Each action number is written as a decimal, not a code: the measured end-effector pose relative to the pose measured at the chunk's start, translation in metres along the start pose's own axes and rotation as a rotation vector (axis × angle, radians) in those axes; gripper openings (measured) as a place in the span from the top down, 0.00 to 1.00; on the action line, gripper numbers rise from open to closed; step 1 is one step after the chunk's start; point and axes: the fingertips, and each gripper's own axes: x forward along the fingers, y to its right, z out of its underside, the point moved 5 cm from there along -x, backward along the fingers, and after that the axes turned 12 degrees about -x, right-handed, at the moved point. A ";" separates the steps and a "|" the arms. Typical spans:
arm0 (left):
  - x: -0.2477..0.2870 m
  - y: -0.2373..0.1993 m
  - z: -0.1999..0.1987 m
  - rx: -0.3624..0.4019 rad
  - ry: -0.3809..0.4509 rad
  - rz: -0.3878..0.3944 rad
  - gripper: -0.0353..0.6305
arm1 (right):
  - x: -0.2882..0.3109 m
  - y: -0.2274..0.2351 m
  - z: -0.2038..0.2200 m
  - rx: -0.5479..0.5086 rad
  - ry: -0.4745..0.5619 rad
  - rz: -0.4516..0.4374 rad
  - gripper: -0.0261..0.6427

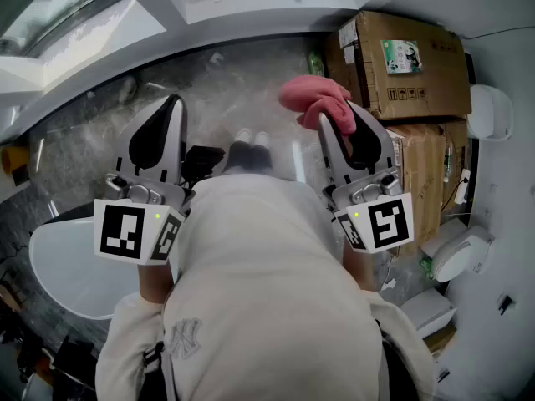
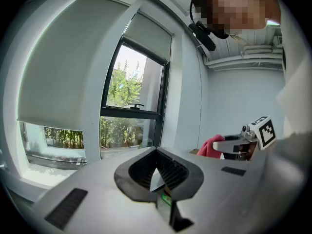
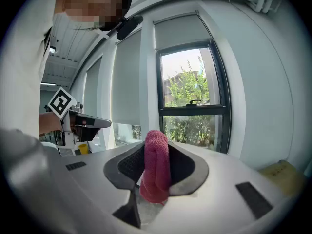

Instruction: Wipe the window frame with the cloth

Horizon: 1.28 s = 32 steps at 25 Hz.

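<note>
The cloth is a deep pink, nubbly rag folded into a thick upright roll, its rounded top rising above the black pads and its lower end hanging below them. It sits pinched between the two jaws of the right gripper, which are closed onto it. In the head view the same cloth bunches out past the right gripper, in the air over the grey marbled floor and clear of any surface. The left gripper is held level beside it; its jaws are drawn together until the tips meet, with nothing between them. Ahead of both stands the dark window frame, well apart from the cloth, with a dark handle on its crossbar and green trees behind the glass. Pale roller blinds cover the panes to its left. The white sill runs below the window. Stacked cardboard boxes stand on the floor at the person's right, near the right gripper. A white rounded object lies at the left, below the left gripper. The person's cream sweater fills the foreground.
</note>
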 end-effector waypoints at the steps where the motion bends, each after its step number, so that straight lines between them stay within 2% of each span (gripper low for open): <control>1: 0.001 0.002 0.000 0.002 -0.003 0.005 0.93 | -0.001 0.001 0.001 0.001 -0.001 -0.001 0.78; 15: 0.015 0.018 0.000 0.006 -0.006 0.008 0.93 | -0.015 0.017 0.007 0.012 0.005 0.005 0.78; 22: 0.030 0.031 0.004 0.008 0.005 -0.002 0.93 | -0.024 0.038 0.011 0.082 0.078 -0.012 0.78; 29: 0.059 0.038 0.004 0.006 -0.004 0.011 0.93 | -0.020 0.068 0.024 0.092 0.051 0.018 0.78; 32: 0.075 0.027 -0.003 0.009 -0.014 0.000 0.93 | -0.005 0.081 0.024 0.095 0.045 0.034 0.78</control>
